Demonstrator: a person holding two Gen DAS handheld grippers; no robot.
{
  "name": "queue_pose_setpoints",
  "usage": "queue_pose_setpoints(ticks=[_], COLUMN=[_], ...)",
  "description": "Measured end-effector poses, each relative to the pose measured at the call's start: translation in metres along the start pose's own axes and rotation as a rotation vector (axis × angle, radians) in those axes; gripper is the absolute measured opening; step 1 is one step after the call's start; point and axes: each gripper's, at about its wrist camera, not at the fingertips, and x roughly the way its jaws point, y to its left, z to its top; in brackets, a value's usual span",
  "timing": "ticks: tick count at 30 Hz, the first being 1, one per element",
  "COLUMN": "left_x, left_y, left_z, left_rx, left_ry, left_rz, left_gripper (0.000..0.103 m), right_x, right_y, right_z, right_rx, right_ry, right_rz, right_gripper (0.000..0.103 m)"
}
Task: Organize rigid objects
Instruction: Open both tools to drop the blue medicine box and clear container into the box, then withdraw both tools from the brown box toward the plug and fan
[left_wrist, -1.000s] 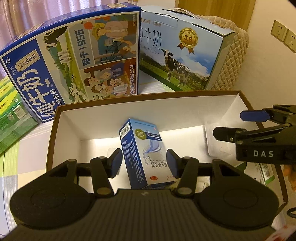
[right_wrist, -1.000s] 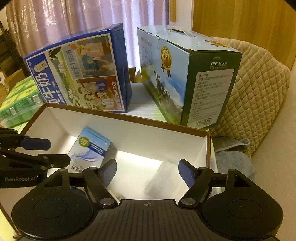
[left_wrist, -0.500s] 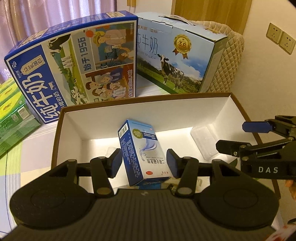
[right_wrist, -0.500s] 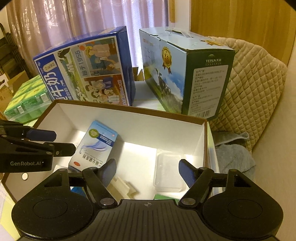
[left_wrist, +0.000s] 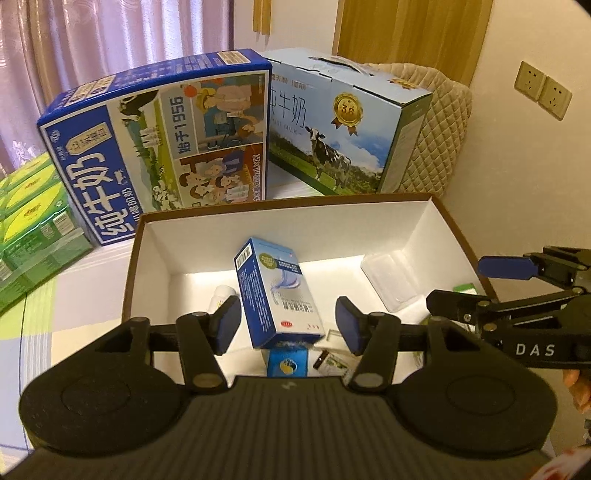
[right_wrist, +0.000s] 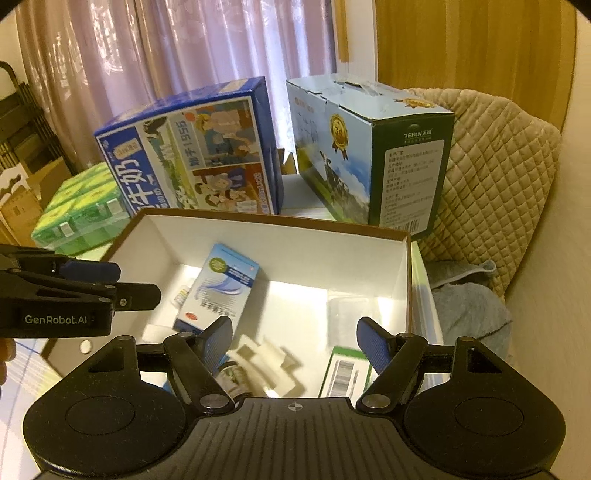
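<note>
Left gripper (left_wrist: 288, 325) jaws just widened; blue medicine box (left_wrist: 277, 295) stands free between them in the tray (left_wrist: 280, 208). Right gripper (right_wrist: 295, 339) apart, empty. I'd withdraw straight, avoiding tipping it.

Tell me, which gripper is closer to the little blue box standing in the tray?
Left. The left gripper has the blue box right between its open fingers, untouched. The right gripper sits off to the box's right, empty.

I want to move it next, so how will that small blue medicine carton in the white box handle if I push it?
The blue carton looks like thin card, probably light and stiff. It leans tilted over other items, so a nudge may tip it.
</note>
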Motion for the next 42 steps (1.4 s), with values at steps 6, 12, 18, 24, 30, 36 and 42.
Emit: queue_pose_setpoints(ticks=[6,12,18,24,30,36,42], left_x=[-0.028,-0.057,-0.083,-0.108,-0.127,-0.141,-0.147], left_y=[-0.002,-0.001,0.001,0.005,0.007,0.006,0.008], left_z=[-0.013,-0.029,-0.051,-0.073,-0.093,-0.115,-0.137], left_rx=[-0.015,-0.024,-0.038,-0.069,-0.087,-0.091,-0.112], left_ry=[-0.023,-0.051,-0.06,-0.069,-0.071,-0.062,-0.039], left_rz=[-0.011,-0.02,-0.024,-0.023,-0.027,-0.041,-0.049], left_gripper=[0.056,0.056,0.056,0.056,0.056,0.056,0.056], right_x=[-0.028,-0.05,-0.069,-0.085,-0.099,-0.106,-0.108], right_y=[0.008,0.018,0.029,0.042,0.058,0.07,0.078], right_z=[-0.013,-0.027,-0.047,-0.066,-0.085,-0.104,-0.121], right_rx=[0.035,0.04,0.063,0.066,0.045,0.045,0.053], right_ry=[-0.031,-0.037,-0.038,-0.031,-0.022,-0.003,0.024], right_rz=[0.02,0.022,0.046,0.057,0.066,0.082,0.088], right_gripper=[0.071,0.071,0.071,0.071,0.071,0.071,0.071])
